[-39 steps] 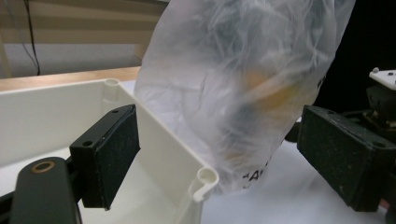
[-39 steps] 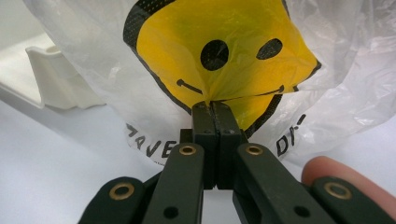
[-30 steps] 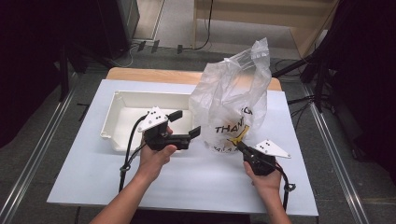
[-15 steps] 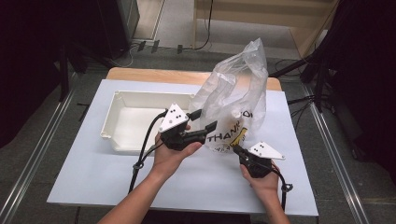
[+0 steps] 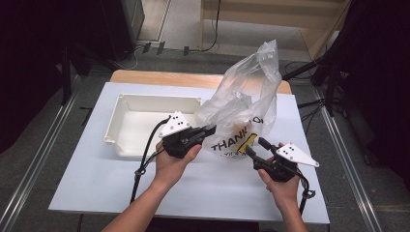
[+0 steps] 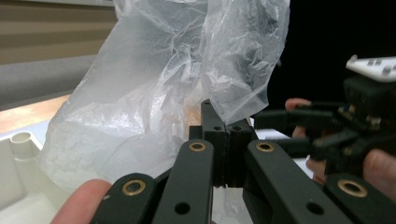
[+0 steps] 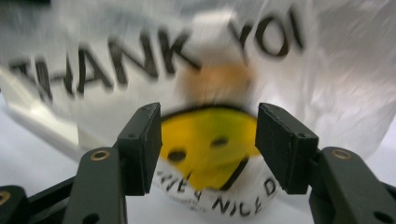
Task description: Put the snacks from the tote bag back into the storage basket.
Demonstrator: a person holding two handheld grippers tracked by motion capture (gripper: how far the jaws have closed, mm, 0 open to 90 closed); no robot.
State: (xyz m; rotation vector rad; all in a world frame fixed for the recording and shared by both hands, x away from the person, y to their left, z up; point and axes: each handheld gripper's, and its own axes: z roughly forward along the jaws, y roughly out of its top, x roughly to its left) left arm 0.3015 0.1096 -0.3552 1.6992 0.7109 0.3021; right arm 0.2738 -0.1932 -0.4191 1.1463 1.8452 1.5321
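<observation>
White tabletop (image 5: 87, 183) carries everything, a wooden strip (image 5: 159, 77) showing along its far edge; on its left half sits a shallow cream tray (image 5: 130, 121), and against the tray's right end stands a crumpled clear plastic bag (image 5: 251, 96) printed with black lettering and a yellow smiley face; the bag rises upright between the two tools, its top well above them. At the bag's near left side the left gripper (image 5: 209, 130) has its jaws pressed together on a fold of the plastic, as the left gripper view shows; the right gripper (image 5: 256, 146) sits just in front of the bag's lower right, jaws spread wide with the smiley framed between them, apart from the plastic. Since half a second ago the left gripper has stayed clamped at the bag's side, and the bag's top has straightened taller; a second ago that gripper was short of the bag. Bare table lies open near the person and at the far right edge.
</observation>
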